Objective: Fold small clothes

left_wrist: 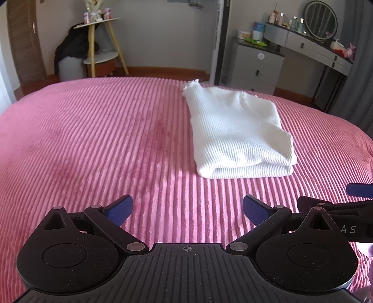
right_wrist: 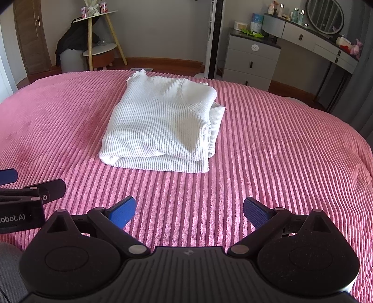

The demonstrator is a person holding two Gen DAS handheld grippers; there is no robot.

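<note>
A white ribbed knit garment lies folded in a neat stack on the pink ribbed bedspread. In the right wrist view the garment sits ahead, slightly left of centre. My left gripper is open and empty, held above the bedspread, short of the garment and to its left. My right gripper is open and empty, short of the garment's near folded edge. The right gripper also shows at the right edge of the left wrist view. The left gripper shows at the left edge of the right wrist view.
The bedspread covers the whole bed. Beyond its far edge stand a wooden tripod shelf, a grey drawer unit, a tall white fan column and a dressing table with a round mirror.
</note>
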